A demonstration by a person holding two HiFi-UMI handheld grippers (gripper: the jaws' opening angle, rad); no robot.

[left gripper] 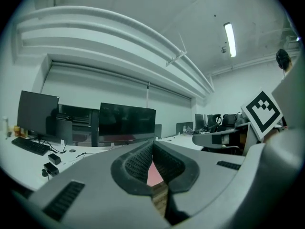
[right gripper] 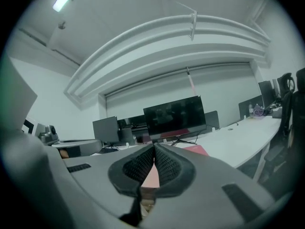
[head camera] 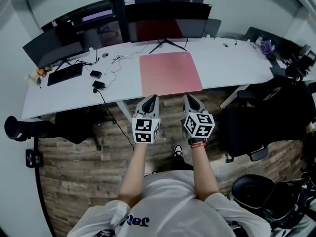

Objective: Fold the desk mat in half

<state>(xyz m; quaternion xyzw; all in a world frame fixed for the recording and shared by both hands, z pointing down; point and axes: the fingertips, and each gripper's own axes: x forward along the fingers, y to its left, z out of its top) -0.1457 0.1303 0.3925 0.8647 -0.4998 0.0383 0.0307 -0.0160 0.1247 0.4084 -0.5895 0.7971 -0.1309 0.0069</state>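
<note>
Flat and unfolded, the pink desk mat [head camera: 170,73] lies on the white desk [head camera: 237,63] with its near side along the desk's front edge and its far side close to the monitor stand [head camera: 168,44]. Because it is thin and flush with the surface, I judge that tips driven at that edge could shove it toward the stand rather than lift it, and unequal bites would skew the fold. Both forearms reach forward side by side, the left gripper [head camera: 149,101] and right gripper [head camera: 190,100] clenched on nothing, aimed at the mat's near side just short of the desk's front edge.
</note>
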